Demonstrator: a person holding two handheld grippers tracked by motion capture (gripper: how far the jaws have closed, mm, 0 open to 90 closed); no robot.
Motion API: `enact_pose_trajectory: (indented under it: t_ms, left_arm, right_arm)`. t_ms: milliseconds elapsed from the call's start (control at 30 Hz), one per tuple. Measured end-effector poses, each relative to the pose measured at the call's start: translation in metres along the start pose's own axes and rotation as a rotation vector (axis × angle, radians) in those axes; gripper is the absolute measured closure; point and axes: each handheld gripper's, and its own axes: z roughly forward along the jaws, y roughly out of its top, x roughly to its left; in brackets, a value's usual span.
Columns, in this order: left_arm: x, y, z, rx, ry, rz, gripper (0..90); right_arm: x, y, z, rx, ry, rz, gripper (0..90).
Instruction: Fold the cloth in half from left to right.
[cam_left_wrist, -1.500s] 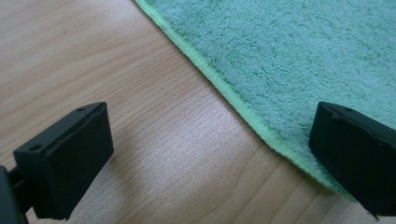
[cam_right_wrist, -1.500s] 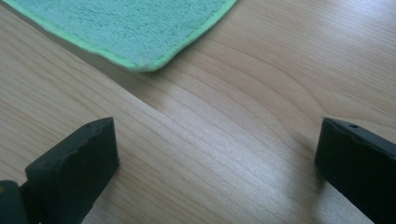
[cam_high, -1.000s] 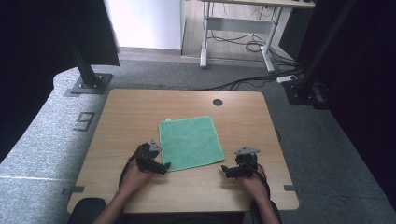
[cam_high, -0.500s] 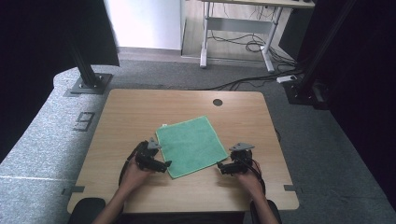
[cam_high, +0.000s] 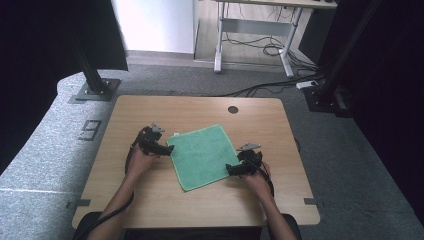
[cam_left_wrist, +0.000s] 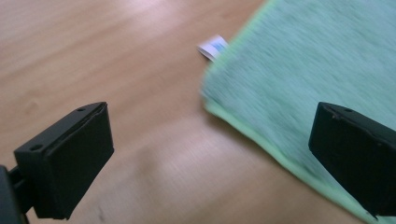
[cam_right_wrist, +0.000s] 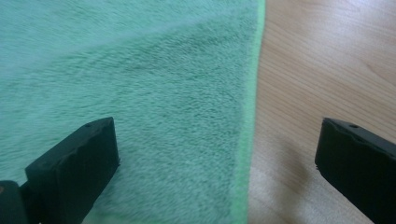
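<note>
- Cloth (cam_high: 203, 156) lies flat on the table (cam_high: 150, 200).
- Left gripper (cam_high: 167, 150) gapes at the cloth's left corner, near its tag (cam_left_wrist: 212, 47).
- Right gripper (cam_high: 229, 170) gapes over the cloth's right edge.

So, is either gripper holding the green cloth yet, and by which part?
Nothing is held. Both the left gripper and right gripper are open, each straddling an edge of the flat green terry cloth.
</note>
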Motion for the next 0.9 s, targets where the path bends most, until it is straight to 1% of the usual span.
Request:
enact_pose_trajectory:
  t_ms: [33, 67, 100, 167, 200, 267, 333, 367, 433, 467, 500, 567, 633, 667, 733, 833, 900]
  left_arm:
    - [0.004, 0.002, 0.004, 0.005, 0.012, -0.006, 0.1]
    - [0.009, 0.003, 0.007, 0.009, 0.030, -0.014, 0.1]
    - [0.013, 0.003, 0.011, 0.012, 0.038, -0.026, 0.1]
    - [0.022, 0.003, 0.017, 0.012, 0.051, -0.059, 0.0]
    - [0.026, 0.003, 0.020, 0.007, 0.052, -0.075, 0.1]
    - [0.030, 0.003, 0.023, -0.004, 0.041, -0.102, 0.0]
    - [0.031, 0.003, 0.027, -0.014, 0.033, -0.113, 0.0]
    - [0.030, 0.003, 0.030, -0.014, 0.030, -0.113, 0.0]
    - [0.027, 0.003, 0.034, -0.017, 0.026, -0.109, 0.0]
    - [0.025, 0.004, 0.034, -0.016, 0.037, -0.096, 0.0]
    - [0.024, 0.005, 0.034, -0.028, 0.039, -0.090, 0.0]
    - [0.024, 0.006, 0.034, -0.039, 0.024, -0.100, 0.0]
    - [0.023, 0.006, 0.036, -0.025, 0.036, -0.093, 0.0]
    - [0.023, 0.007, 0.037, -0.014, 0.040, -0.086, 0.0]
    - [0.022, 0.007, 0.038, -0.004, 0.044, -0.083, 0.0]
    - [0.023, 0.007, 0.037, 0.009, 0.035, -0.101, 0.0]
    - [0.022, 0.003, 0.034, 0.006, 0.029, -0.103, 0.0]
  right_arm:
    - [-0.001, 0.000, 0.002, 0.007, -0.005, -0.005, 0.0]
    - [-0.002, -0.001, 0.003, 0.006, 0.001, -0.002, 0.0]
    - [-0.003, -0.002, 0.004, 0.006, 0.007, 0.009, 0.0]
    - [-0.003, -0.003, 0.003, 0.004, 0.007, 0.009, 0.0]
    - [-0.004, -0.004, 0.002, 0.005, 0.007, 0.004, 0.0]
    - [-0.004, -0.005, 0.001, 0.009, 0.014, 0.009, 0.0]
    - [-0.005, -0.006, 0.000, 0.010, 0.022, 0.013, 0.0]
    - [-0.005, -0.007, 0.000, 0.013, 0.028, 0.017, 0.0]
    - [-0.005, -0.008, -0.001, 0.016, 0.033, 0.010, 0.0]
    - [-0.005, -0.008, -0.002, 0.018, 0.036, 0.007, 0.0]
    - [-0.005, -0.008, -0.002, 0.019, 0.036, 0.006, 0.0]
    - [-0.005, -0.009, -0.003, 0.020, 0.040, 0.002, 0.0]
    - [-0.005, -0.010, -0.004, 0.020, 0.041, 0.001, 0.0]
    - [-0.005, -0.010, -0.004, 0.020, 0.040, 0.001, 0.0]
    - [-0.005, -0.010, -0.004, 0.020, 0.041, 0.001, 0.0]
    - [-0.004, -0.011, -0.005, 0.022, 0.045, -0.001, 0.0]
    - [-0.004, -0.012, -0.006, 0.027, 0.050, -0.006, 0.0]
